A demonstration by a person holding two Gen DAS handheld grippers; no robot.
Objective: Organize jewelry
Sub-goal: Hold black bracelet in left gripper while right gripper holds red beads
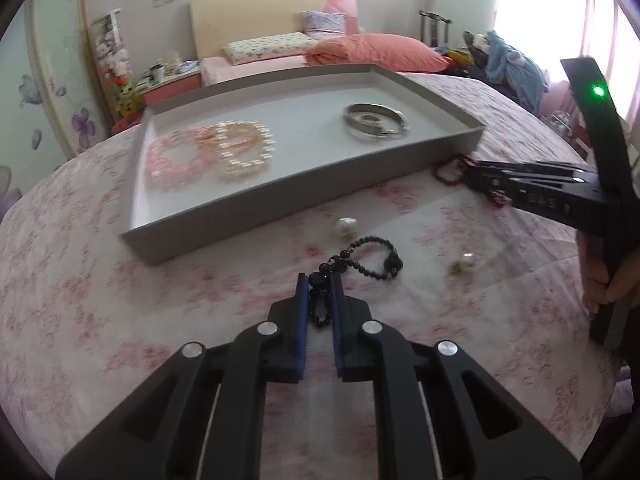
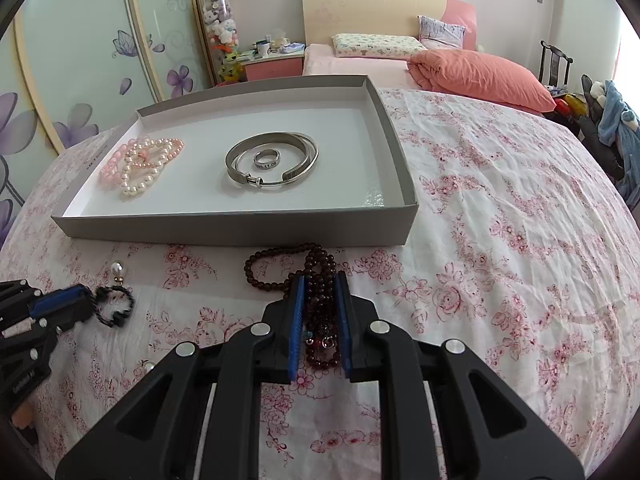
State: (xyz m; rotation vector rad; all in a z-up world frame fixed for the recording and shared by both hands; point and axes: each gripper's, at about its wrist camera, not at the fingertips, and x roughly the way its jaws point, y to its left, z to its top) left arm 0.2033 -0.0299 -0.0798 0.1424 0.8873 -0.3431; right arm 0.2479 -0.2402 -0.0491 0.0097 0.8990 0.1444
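Observation:
A grey tray on the floral cloth holds pink and pearl bracelets, silver bangles and a ring. My left gripper is shut on a black bead bracelet in front of the tray. My right gripper is shut on a dark red bead bracelet near the tray's front right corner.
Two pearl earrings lie on the cloth in front of the tray; one shows in the right wrist view. A bed with an orange quilt stands behind. A wardrobe is at the left.

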